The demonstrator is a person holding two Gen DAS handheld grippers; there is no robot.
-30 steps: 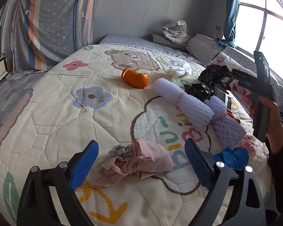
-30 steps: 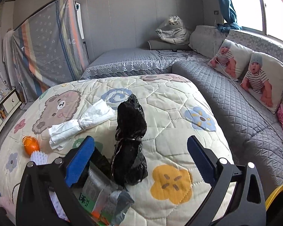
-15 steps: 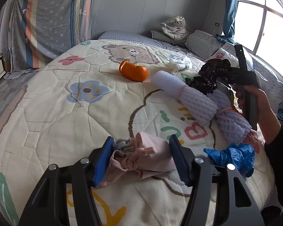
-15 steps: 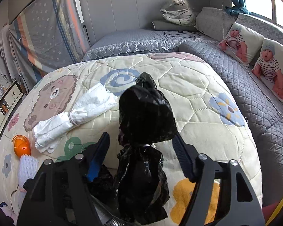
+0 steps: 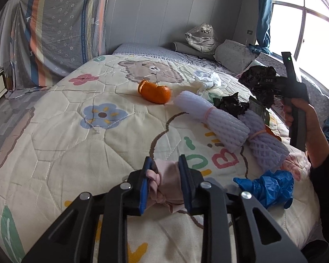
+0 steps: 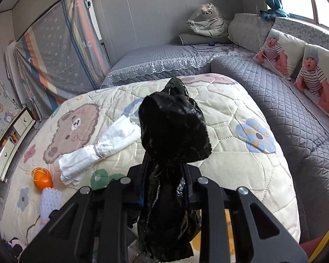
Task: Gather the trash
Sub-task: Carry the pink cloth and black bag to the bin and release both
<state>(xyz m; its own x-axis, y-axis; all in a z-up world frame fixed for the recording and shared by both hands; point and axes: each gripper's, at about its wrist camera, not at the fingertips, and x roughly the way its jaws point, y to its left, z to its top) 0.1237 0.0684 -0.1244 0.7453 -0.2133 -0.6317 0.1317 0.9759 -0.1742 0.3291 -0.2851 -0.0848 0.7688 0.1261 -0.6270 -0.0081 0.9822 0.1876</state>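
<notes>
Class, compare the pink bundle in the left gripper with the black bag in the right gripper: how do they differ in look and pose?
The pink bundle is pale and matte like cloth; the black bag is dark, glossy plastic. The bundle lies low on the quilt; the bag rises well above its jaws. Both are crumpled, and each is clamped by a gripper, left and right, whose jaws have just been closing.

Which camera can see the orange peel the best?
The left wrist view: the orange peel lies big and unblocked on the quilt. In the right wrist view it is small, near the left edge.
</notes>
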